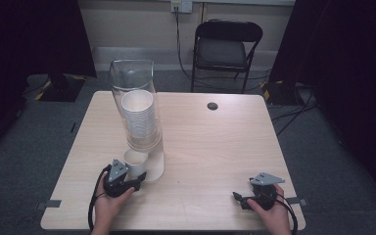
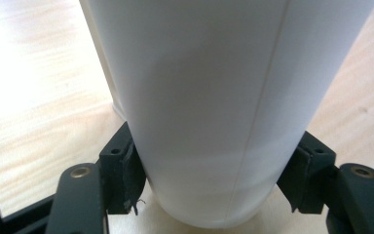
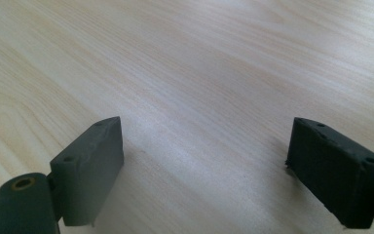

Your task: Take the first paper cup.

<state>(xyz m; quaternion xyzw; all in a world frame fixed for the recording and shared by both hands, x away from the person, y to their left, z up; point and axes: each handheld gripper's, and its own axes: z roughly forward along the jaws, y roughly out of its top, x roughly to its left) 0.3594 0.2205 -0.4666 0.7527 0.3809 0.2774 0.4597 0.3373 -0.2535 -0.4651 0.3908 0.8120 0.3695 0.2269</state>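
White paper cup [image 2: 214, 107] is clamped between the jaws of the left gripper [image 1: 127, 182], at the foot of the clear tube [image 1: 136, 105] on the table [image 1: 215, 147]. The right gripper [image 1: 247, 198] is held wide open, with nothing in it, well apart near the front edge.

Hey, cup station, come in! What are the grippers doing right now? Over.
Left gripper fingers clamped on white paper cup below clear dispenser tube. Right gripper open, over bare table. Nothing in the way.

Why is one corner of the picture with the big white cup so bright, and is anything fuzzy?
Left gripper view: glare whitens the table at top left, and the cup, very close, looks soft. Right gripper view: the far table blurs. High view: dim, with dark sides.
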